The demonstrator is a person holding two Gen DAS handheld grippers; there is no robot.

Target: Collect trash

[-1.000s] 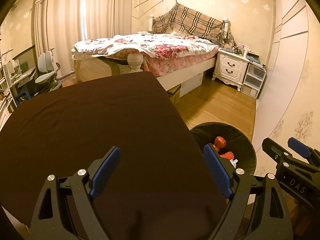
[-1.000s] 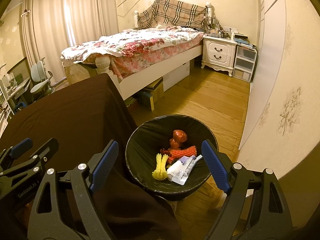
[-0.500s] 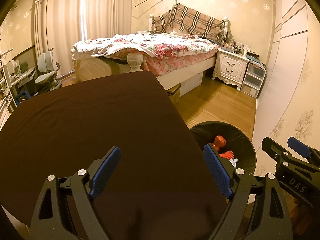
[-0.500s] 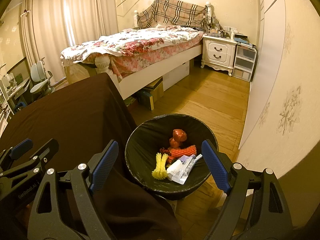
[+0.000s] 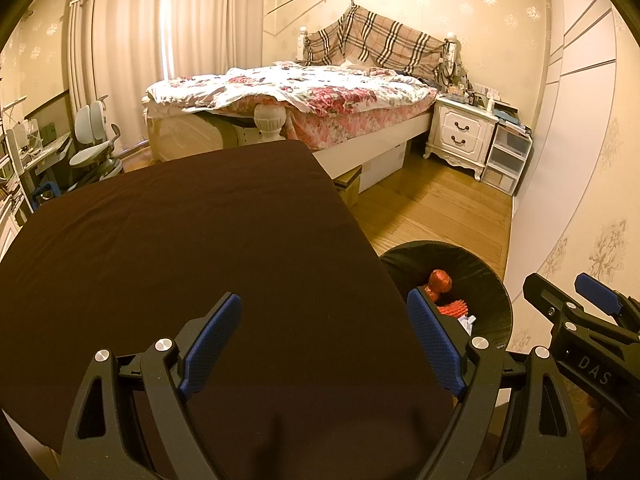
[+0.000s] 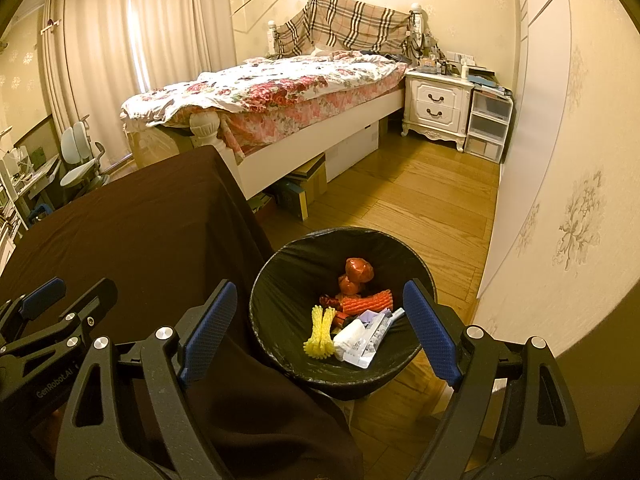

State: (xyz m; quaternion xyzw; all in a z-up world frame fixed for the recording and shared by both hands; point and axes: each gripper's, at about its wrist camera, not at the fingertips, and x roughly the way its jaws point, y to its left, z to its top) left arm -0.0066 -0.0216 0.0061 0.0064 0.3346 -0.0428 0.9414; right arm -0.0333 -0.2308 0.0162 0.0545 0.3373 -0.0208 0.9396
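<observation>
A round bin with a black liner [image 6: 288,280] stands on the floor by the table's right edge. Inside lie a red crumpled wrapper [image 6: 358,270], an orange foam net [image 6: 368,302], a yellow foam net [image 6: 320,338] and white packaging [image 6: 360,340]. My right gripper [image 6: 320,328] hovers above the bin, open, nothing between its blue pads. My left gripper [image 5: 324,340] hangs open over the dark brown tablecloth [image 5: 180,248], also empty. In the left wrist view the bin [image 5: 492,280] shows partly behind the right finger, and the right gripper's tips [image 5: 576,300] appear at far right.
A bed with a floral cover [image 6: 280,88] stands beyond the table, with boxes [image 6: 304,188] under it. A white nightstand [image 6: 436,104] and plastic drawers [image 6: 488,124] stand at the back right. A wall [image 6: 560,160] runs close on the right. An office chair [image 5: 96,148] sits far left.
</observation>
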